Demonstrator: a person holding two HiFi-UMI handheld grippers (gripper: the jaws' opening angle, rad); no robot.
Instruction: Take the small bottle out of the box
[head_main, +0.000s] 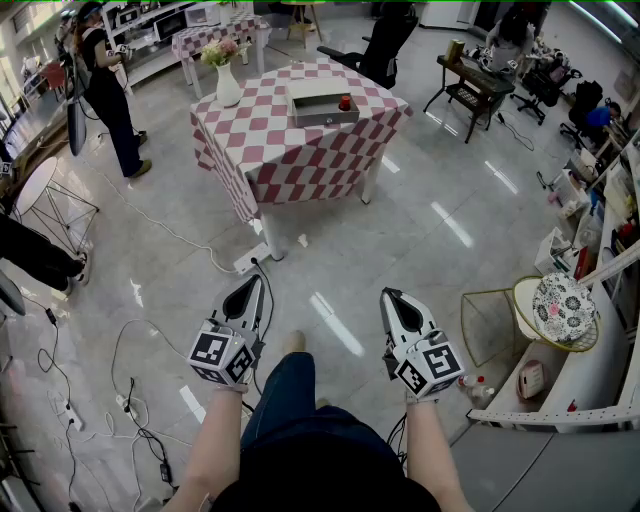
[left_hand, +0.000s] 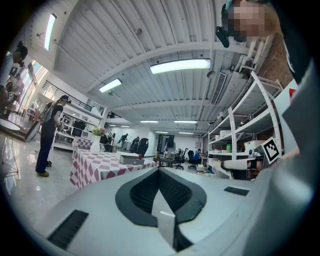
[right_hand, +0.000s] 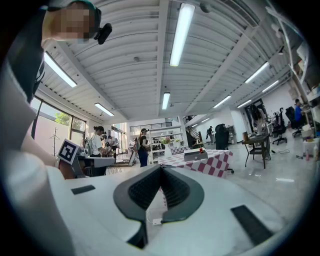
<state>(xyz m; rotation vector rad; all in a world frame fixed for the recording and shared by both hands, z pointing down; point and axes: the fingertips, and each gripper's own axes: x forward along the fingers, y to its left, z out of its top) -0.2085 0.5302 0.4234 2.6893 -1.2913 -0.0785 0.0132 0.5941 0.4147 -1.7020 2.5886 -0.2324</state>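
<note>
Two tools, both held low over the shiny floor, well apart from the worktop. Left tool clenched tight, nothing inside. Right tool clenched tight too, nothing inside.

Around and in the way:
- Open floor between the tools and the worktop.
- One white power strip on the floor, just beside the worktop's near leg.
- Thin cables looping over the floor at the left.
- One black chair behind the worktop.
- One far worktop with the same red and white squares, further back at the left.
- One round seat with a flowery top at the right, near the shelves.
- One person in dark clothes standing at the left, well apart from the worktop.

On the worktop, counted:
- One grey box, near the far side.
- One small bottle, inside the box at its right end.
- One white vase with flowers, at the left corner, apart from the box.

Hard to see:
- Only the red top of the small bottle showing above the box wall, the rest hidden.
- Box and small bottle very tiny in both gripper views.
- More people far at the back, too small to count.
- Arms and legs of the one holding the tools cut off at the bottom edge.
</note>
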